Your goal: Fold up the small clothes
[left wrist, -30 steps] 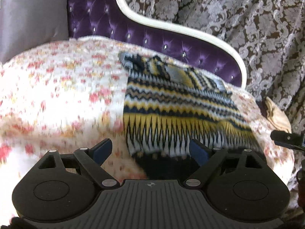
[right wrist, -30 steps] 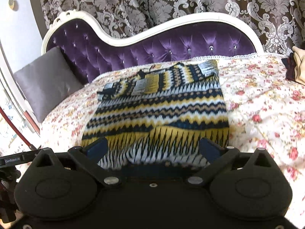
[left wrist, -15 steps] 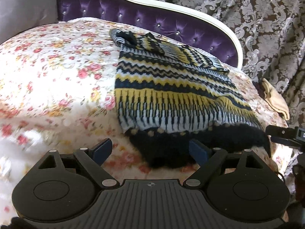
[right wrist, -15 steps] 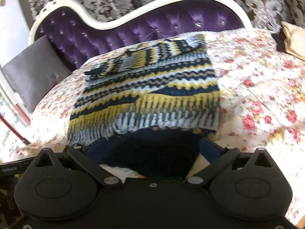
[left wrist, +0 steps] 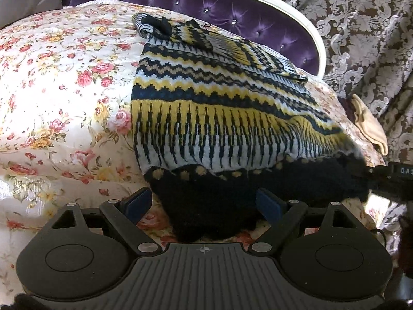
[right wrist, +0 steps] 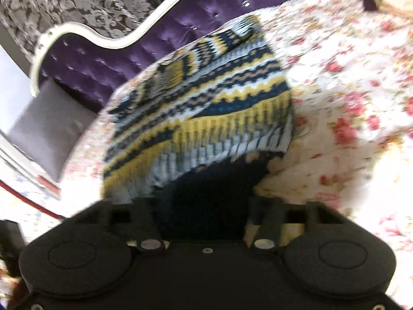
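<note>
A knitted sweater [left wrist: 219,103] with yellow, navy and white zigzag bands and a dark hem lies on the floral bedspread [left wrist: 51,77]. In the left wrist view my left gripper [left wrist: 204,206] is open, its blue pads on either side of the dark hem at the near left corner. In the right wrist view, which is blurred, the sweater [right wrist: 206,108] rises toward my right gripper [right wrist: 206,211], whose fingers stand apart around the dark hem. Whether the hem is lifted off the bed I cannot tell.
A purple tufted headboard [left wrist: 232,7] with a white frame curves behind the bed. A grey pillow [right wrist: 46,134] lies at its left end. A beige cloth [left wrist: 369,126] lies at the bed's right edge. Patterned curtains [left wrist: 361,25] hang behind.
Both grippers have moved closer to the sweater's dark hem, which now fills the gap between each pair of fingers. The right view has tilted and blurred.
</note>
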`<act>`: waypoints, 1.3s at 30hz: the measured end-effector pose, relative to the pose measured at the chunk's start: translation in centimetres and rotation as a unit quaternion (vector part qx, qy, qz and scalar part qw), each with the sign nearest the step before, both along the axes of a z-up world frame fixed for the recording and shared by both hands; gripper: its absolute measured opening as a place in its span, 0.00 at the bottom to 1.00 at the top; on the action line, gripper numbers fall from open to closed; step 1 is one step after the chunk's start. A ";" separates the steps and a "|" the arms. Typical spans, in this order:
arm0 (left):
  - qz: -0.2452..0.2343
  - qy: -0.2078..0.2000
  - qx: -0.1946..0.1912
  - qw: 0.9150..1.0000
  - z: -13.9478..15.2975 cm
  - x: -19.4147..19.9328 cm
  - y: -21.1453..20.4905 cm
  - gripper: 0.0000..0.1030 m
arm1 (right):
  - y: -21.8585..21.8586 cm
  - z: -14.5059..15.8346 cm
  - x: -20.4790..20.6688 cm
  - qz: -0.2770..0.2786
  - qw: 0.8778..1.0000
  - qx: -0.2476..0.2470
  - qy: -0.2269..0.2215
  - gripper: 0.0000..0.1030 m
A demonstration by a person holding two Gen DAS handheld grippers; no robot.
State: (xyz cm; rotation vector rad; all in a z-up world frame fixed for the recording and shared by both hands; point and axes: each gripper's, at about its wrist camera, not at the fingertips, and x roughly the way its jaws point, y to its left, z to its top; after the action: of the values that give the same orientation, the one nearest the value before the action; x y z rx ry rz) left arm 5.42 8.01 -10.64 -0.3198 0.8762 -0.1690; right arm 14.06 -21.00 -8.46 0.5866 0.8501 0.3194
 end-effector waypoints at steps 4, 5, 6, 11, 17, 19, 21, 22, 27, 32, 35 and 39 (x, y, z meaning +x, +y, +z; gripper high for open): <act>-0.001 -0.013 0.003 1.000 0.9 0.3 0.1 0.85 | 0.5 1.8 1.0 0.019 1.000 0.005 -0.025 0.22; -0.003 -0.019 0.007 1.000 1.3 0.4 0.1 0.85 | 0.5 2.3 1.5 0.023 0.999 0.016 -0.033 0.22; -0.005 -0.026 0.011 1.000 1.7 0.5 0.1 0.85 | 0.5 2.9 2.0 0.025 0.998 0.028 -0.041 0.21; -0.017 -0.059 0.034 0.998 3.4 1.7 0.0 0.85 | 0.2 5.3 6.3 0.024 0.994 0.078 -0.069 0.21; -0.049 -0.093 0.064 0.992 4.4 3.5 -0.6 0.85 | -1.4 6.0 13.6 -0.010 0.990 0.110 -0.090 0.21; -0.063 -0.101 0.073 0.990 4.5 4.1 -1.0 0.85 | -2.3 5.5 15.9 -0.031 0.989 0.118 -0.084 0.21; -0.081 -0.106 0.094 0.987 4.3 4.7 -1.7 0.85 | -3.1 4.8 18.3 -0.049 0.989 0.120 -0.072 0.21; -0.093 -0.108 0.110 0.984 4.1 4.9 -2.1 0.85 | -3.3 4.5 19.2 -0.057 0.989 0.119 -0.065 0.21; -0.154 -0.106 0.190 0.964 2.3 6.0 -4.2 0.85 | -3.9 1.8 22.8 -0.083 0.989 0.123 -0.025 0.21; -0.195 -0.092 0.297 0.930 -0.5 6.4 -5.9 0.85 | -4.5 0.2 24.0 -0.095 0.989 0.116 -0.004 0.21; -0.201 -0.122 0.339 0.911 -1.2 6.3 -6.5 0.86 | -4.7 -0.3 24.0 -0.096 0.989 0.116 0.002 0.22; -0.223 -0.178 0.384 0.878 -1.5 5.6 -7.5 0.87 | -4.8 -0.8 23.8 -0.094 0.989 0.115 0.006 0.23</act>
State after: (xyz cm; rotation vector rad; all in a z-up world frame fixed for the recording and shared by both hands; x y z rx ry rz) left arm 11.04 0.47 -12.12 0.6529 0.5754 -0.2804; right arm 37.86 -25.83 -9.21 0.8784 0.7687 0.2436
